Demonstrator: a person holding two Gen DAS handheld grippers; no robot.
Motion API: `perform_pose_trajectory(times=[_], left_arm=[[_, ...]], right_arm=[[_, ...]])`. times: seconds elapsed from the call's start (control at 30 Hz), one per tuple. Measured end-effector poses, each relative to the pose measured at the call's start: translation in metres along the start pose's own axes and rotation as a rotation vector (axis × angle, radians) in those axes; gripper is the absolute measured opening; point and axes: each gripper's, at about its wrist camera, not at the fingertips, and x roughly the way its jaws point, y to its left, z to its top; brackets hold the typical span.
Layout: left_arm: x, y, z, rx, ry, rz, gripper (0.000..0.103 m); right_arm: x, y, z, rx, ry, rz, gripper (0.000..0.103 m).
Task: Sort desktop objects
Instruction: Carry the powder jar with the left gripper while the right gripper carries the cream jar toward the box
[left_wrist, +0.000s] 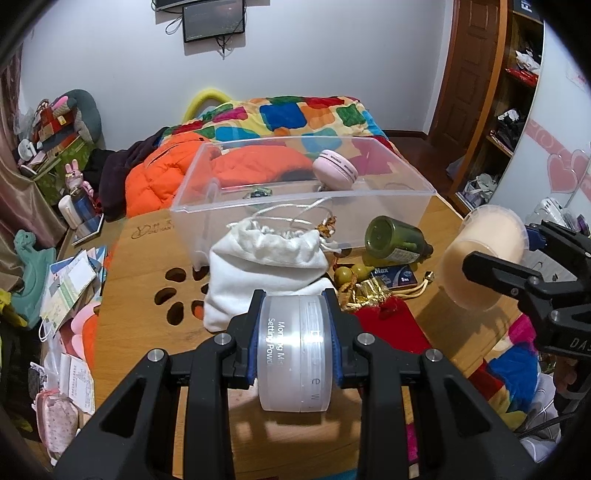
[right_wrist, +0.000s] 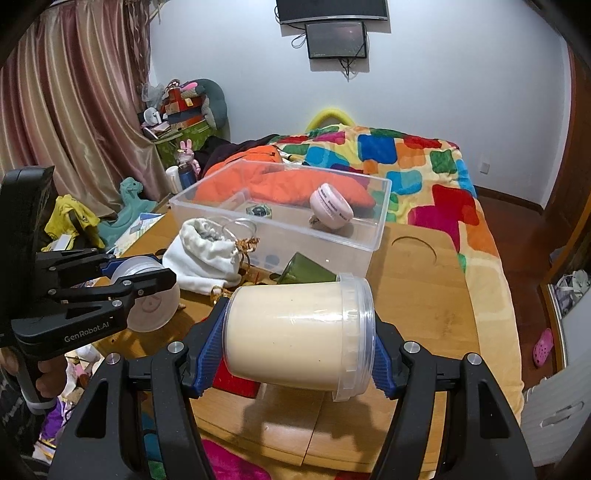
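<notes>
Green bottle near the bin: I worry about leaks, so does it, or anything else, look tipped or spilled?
The green bottle lies on its side on the wooden table, against the clear bin. No liquid shows around it. The white pouch slumps open beside it.

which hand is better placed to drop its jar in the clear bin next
Left, probably: its small jar points straight at the clear bin. The right's cream jar hangs off toward the bin's near right corner.

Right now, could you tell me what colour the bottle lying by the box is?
Dark green bottle, clearest in the left wrist view.
</notes>
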Motion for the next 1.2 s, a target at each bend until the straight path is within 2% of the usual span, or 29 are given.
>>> perform_pose_trajectory(times=[0.1, 0.37, 0.83, 1.2], left_arm=[[-0.004, 0.006, 0.006, -0.017, 0.007, -0.029, 0.029], [-0.014, 0.018, 0.027, -0.031, -0.015, -0.026, 0.029], [-0.017, 0.036, 0.067, -0.01, -0.064, 0.033, 0.029], [-0.001, 0.047, 0.097, 0.012, -0.073, 0.061, 0.029]], right_arm=[[-0.003, -0.001, 0.007, -0.004, -0.007, 0.012, 0.062], [0.003, -0.004, 0.024, -0.012, -0.008, 0.013, 0.062], [0.026, -0.008, 0.063, -0.034, -0.017, 0.023, 0.062], [0.048, -0.02, 0.091, -0.037, -0.021, 0.017, 0.062]])
